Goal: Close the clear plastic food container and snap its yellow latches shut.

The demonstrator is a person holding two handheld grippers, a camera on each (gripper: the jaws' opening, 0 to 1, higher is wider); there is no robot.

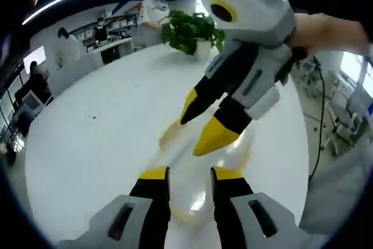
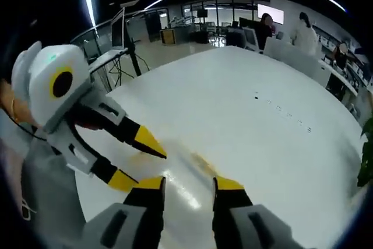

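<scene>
Container (image 1: 195,188) of clear plastic sits on the big white table (image 1: 105,138), right between the two grippers; it is so clear and blurry that I can hardly make out its edges; I can count two yellow spots on it in the left gripper view, one latch (image 1: 170,132) on the far side and a second yellow bit (image 1: 245,158) on the other side, but I cannot tell if they are snapped shut; in the right gripper view one yellow smudge (image 2: 201,161) shows on the container (image 2: 186,188).

Two grippers are here, each with two yellow-tipped jaws; the left gripper (image 1: 190,174) has its jaws apart with the container between them, not squeezing; the right gripper (image 1: 201,126) comes down from above with its jaws spread, tips near the container, holding nothing; one hand (image 1: 317,33) holds it.

One green plant (image 1: 192,30) in a pot stands at the far end of the table; a few people (image 1: 67,48) stand by the desks behind.
</scene>
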